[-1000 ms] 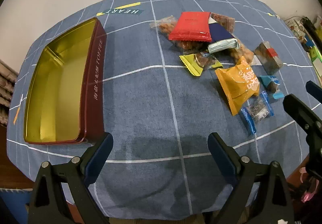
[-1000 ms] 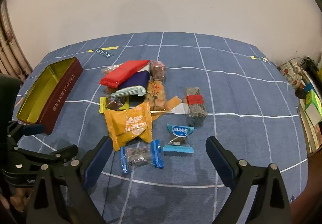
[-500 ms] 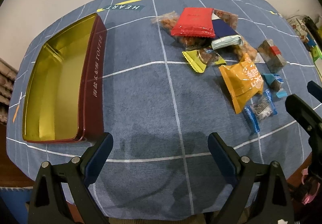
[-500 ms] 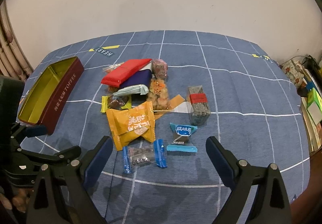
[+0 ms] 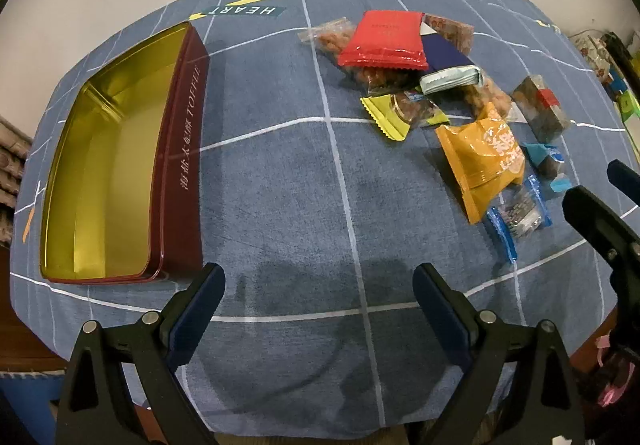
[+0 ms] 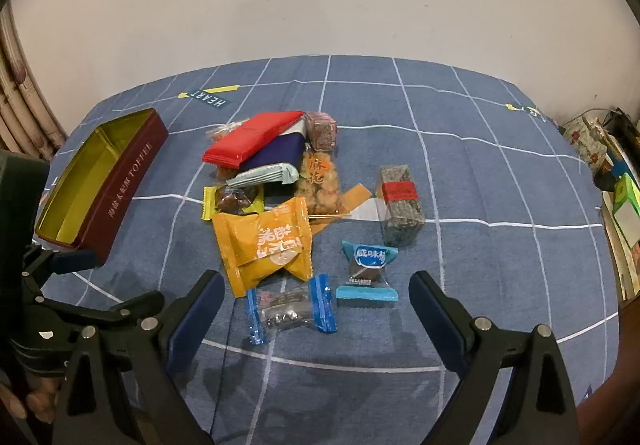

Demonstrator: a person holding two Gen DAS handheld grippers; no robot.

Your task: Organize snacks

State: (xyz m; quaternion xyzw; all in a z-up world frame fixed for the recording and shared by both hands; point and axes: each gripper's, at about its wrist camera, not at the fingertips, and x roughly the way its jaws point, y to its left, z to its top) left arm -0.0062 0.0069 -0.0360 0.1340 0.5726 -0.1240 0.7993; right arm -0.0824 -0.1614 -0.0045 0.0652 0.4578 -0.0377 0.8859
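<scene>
A dark red toffee tin [image 5: 182, 165] with a gold inside lies open and empty at the table's left; it also shows in the right wrist view [image 6: 120, 189]. A pile of snacks lies to its right: a red packet [image 6: 252, 139], an orange packet [image 6: 264, 245], a clear blue-ended candy [image 6: 290, 309], a blue-wrapped candy [image 6: 368, 269] and a clear box with a red band [image 6: 400, 199]. My left gripper [image 5: 318, 305] is open and empty above bare cloth near the tin's near corner. My right gripper [image 6: 314, 313] is open, with the blue-ended candy between its fingers' line.
The table wears a blue cloth with white grid lines [image 5: 280, 185]. A white wall stands behind. Boxes and clutter [image 6: 616, 181] lie past the table's right edge. Bamboo furniture [image 6: 20, 93] stands at the left. The right gripper [image 5: 600, 221] shows at the left view's right edge.
Both grippers have moved slightly forward toward the table. The snacks and tin appear a little lower and nearer in both views. Nothing was taken hold of.
</scene>
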